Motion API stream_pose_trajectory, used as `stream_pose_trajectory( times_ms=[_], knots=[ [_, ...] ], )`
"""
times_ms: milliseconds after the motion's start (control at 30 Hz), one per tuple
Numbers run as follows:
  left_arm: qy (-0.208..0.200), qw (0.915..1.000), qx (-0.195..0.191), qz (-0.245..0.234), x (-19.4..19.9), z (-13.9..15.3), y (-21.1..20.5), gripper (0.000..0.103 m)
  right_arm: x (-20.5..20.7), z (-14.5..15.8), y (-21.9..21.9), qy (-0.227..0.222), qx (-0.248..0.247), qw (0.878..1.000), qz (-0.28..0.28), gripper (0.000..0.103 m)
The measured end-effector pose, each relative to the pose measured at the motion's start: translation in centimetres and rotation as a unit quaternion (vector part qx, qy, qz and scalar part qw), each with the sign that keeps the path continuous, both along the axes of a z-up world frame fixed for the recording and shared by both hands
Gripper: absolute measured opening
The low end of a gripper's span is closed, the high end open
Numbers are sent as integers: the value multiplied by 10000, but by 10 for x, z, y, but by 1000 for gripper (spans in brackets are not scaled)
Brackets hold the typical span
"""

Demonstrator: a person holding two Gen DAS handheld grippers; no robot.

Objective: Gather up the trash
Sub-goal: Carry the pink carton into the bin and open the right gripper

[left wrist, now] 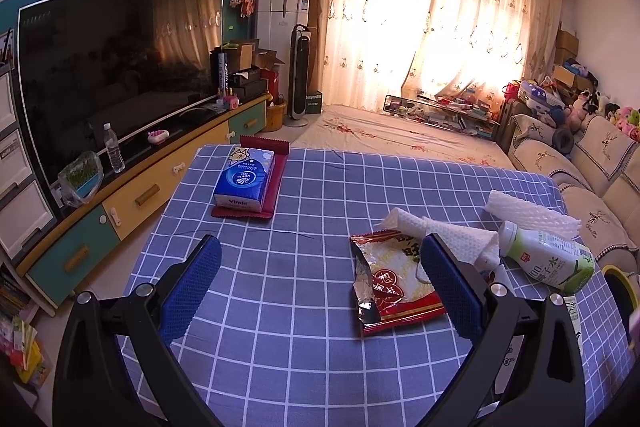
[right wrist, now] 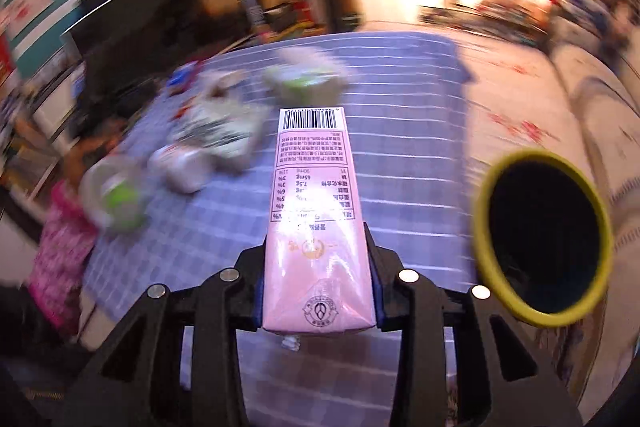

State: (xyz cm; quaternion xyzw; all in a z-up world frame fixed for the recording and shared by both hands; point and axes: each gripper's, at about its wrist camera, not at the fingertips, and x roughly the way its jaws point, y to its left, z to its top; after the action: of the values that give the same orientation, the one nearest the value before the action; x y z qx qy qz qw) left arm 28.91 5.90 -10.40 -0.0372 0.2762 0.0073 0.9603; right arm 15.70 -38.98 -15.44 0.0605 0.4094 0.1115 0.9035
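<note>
Right gripper (right wrist: 320, 291): clamped on a pink drink carton (right wrist: 316, 227), pads pressed to both long sides, barcode end pointing away.
Carton position: lifted clear of the checked table (right wrist: 400, 155), near its right edge, just left of the bin mouth.
Bin (right wrist: 544, 239): yellow-rimmed, dark inside, off the table's right edge beside the sofa (left wrist: 592, 227); contents hidden.
Left gripper (left wrist: 320, 283): jaws spread wide, nothing between the blue pads, hovering over the near middle of the table.
Progress: one piece in hand and close to the bin, not yet dropped; judged an early-to-middle stage, most trash still lying out.
Left on the table: red snack wrapper (left wrist: 392, 283) near the right pad; crumpled paper towel (left wrist: 444, 235) touching it behind; green-labelled bottle (left wrist: 552, 259) on its side at the right edge; white foam net (left wrist: 532, 213) behind the bottle.
Probably not trash: tissue pack (left wrist: 246, 179) on a red mat at the far left corner.
Right view: heavily blurred; further containers at the table's left side, not identifiable.
Open room: bare cloth across the near and middle table, free path for the left gripper toward the wrapper.
Edges: bin rim close to the carton; bottle near the right edge, likely to roll if nudged.
</note>
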Motion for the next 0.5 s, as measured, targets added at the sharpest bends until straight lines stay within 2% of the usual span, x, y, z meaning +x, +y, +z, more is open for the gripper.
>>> stream_pose_trajectory(
  times_ms=[67,233,300,500],
  knots=[
    [-11,10000,-1,22,0,0,-1,98,15,-10,-42,128,-203,9955,-912,36],
    [-118,9996,99,237,-3,1,-4,98,55,-51,-128,701,-555,9689,-2305,36],
    [-165,9993,143,311,-3,0,-4,98,66,-67,-149,917,-564,9609,-2551,36],
    [-69,9990,68,446,5,-6,3,98,84,-105,-183,1372,-572,9477,-2825,36]
  ],
)
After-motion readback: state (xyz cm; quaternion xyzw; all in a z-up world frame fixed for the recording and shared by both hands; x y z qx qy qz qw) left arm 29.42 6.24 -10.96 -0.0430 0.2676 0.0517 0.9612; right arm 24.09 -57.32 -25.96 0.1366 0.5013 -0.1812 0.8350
